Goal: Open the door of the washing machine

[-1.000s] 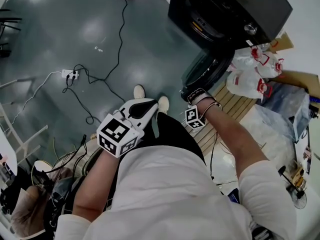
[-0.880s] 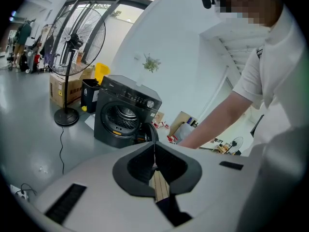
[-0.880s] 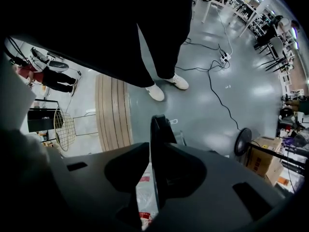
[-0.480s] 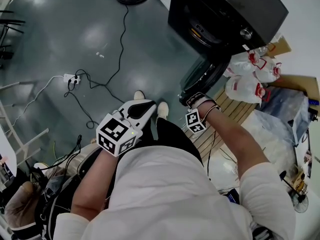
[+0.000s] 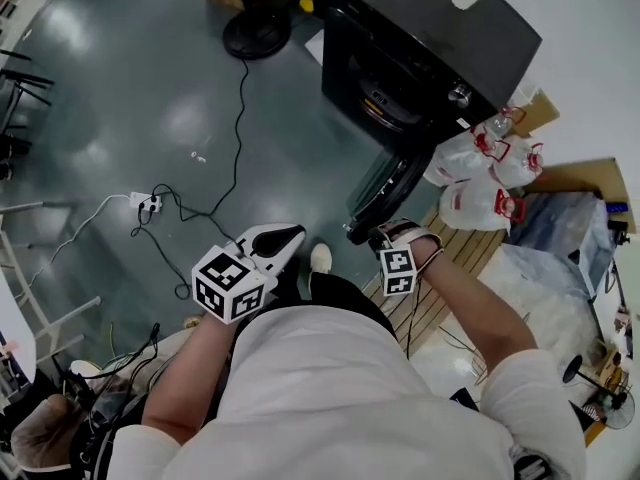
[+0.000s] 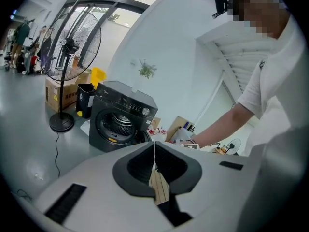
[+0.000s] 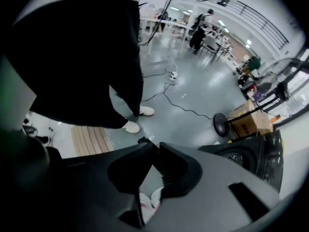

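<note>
Black washing machine (image 5: 440, 30), round door (image 5: 386, 194) open; left tool (image 6: 154, 145) pressed together, right tool (image 7: 159, 146) closing, empty.

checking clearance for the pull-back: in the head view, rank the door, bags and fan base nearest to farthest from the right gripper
From the right gripper, its fingers closing on nothing:
1. door, just ahead of it, standing open
2. bags, off to its right
3. fan base, far off at the top left
</note>
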The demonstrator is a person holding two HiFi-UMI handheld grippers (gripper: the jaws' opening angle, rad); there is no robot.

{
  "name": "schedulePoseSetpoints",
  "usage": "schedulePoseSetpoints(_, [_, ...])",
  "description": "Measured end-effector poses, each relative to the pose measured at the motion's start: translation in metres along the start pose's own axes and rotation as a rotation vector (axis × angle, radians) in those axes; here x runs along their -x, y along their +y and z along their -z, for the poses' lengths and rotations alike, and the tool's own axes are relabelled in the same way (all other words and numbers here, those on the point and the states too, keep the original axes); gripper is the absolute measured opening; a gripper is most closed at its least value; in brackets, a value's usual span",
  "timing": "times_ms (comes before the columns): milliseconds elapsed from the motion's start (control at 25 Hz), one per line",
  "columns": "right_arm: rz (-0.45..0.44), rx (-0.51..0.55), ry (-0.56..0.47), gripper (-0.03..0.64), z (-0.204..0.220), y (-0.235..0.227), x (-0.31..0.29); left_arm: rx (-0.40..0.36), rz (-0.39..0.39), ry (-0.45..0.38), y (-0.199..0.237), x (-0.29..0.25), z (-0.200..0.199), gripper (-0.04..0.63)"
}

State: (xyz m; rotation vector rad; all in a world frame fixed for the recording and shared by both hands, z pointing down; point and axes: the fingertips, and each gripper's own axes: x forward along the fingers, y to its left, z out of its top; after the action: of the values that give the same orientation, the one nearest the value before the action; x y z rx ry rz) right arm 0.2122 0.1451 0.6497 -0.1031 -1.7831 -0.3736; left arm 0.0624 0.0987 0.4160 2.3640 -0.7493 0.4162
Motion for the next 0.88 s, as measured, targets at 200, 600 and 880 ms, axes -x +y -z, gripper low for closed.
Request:
schedulePoseSetpoints(200, [0.116,-0.497,-0.235,0.012,-0.004,-0.036,0.072,-0.036,0.010,-0.019,-0.006,-0.002,-0.020,0.018])
schedulePoseSetpoints(600, [0.253,-1.159,-0.796,0.011,-0.027,-0.080,0.214,-0.100,0.049,-0.053,-0.036,0.003,-0.041,0.018])
schedulePoseSetpoints(880, [0.256,-1.193,-0.863,0.011,-0.040,-0.075,0.240,-0.135,0.071,-0.061,-0.052,0.008,-0.039,0.018])
